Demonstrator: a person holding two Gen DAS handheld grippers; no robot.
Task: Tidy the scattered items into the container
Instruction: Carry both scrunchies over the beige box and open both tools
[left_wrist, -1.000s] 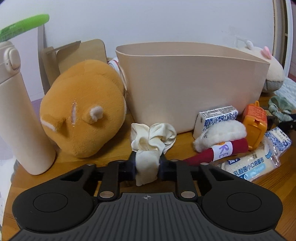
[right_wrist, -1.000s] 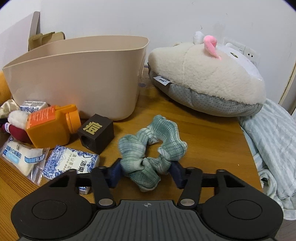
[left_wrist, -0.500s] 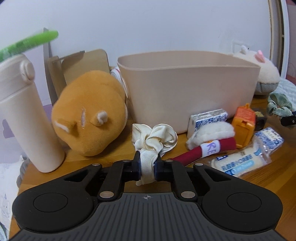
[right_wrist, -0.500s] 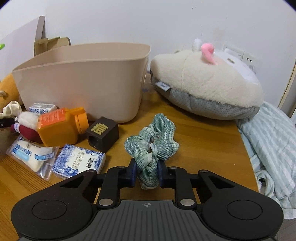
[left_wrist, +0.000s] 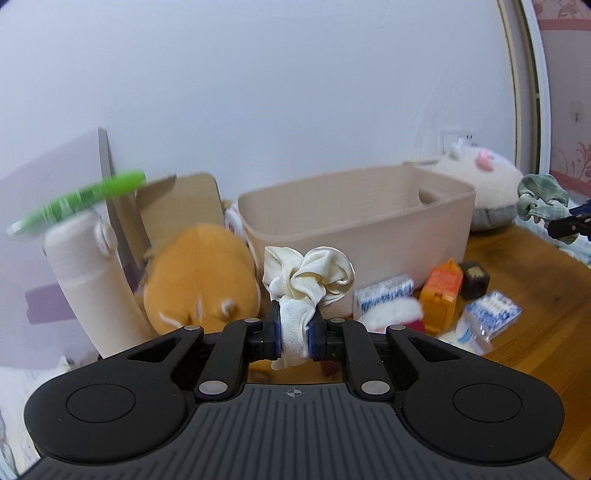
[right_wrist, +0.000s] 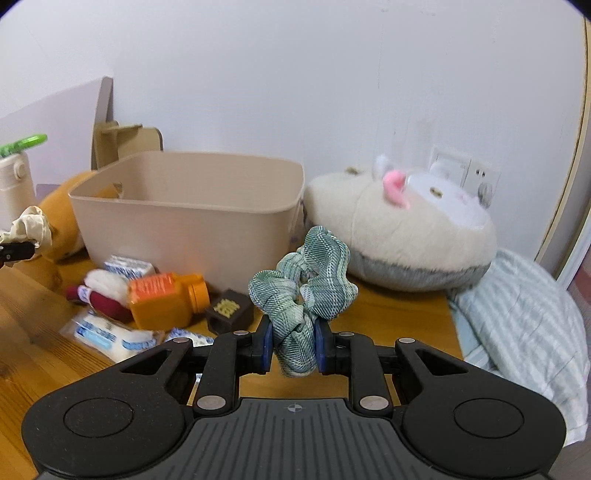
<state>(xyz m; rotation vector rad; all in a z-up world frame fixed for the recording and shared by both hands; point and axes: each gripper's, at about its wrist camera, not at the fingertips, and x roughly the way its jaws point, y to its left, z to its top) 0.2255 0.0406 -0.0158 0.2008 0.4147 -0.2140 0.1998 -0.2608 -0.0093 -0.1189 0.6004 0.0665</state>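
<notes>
My left gripper (left_wrist: 293, 338) is shut on a cream scrunchie (left_wrist: 308, 277) and holds it in the air, in front of the beige tub (left_wrist: 369, 229). My right gripper (right_wrist: 294, 347) is shut on a green plaid scrunchie (right_wrist: 306, 284), lifted off the table to the right of the tub (right_wrist: 192, 221). The tub looks empty inside. On the table in front of it lie an orange bottle (right_wrist: 166, 301), a dark cube (right_wrist: 229, 310), tissue packs (right_wrist: 127, 267), a red and white roll (right_wrist: 103, 291) and a plastic packet (right_wrist: 110, 332).
An orange plush (left_wrist: 201, 275) and a cream flask (left_wrist: 88, 280) with a green pen (left_wrist: 77, 201) on top stand left of the tub. A white plush (right_wrist: 406, 236) lies to its right, by a striped cloth (right_wrist: 524, 317). Cardboard (left_wrist: 177, 210) leans on the wall behind.
Both grippers closed on their scrunchies and lifted them off the table. Both views have risen and now look down over the tub's rim.
</notes>
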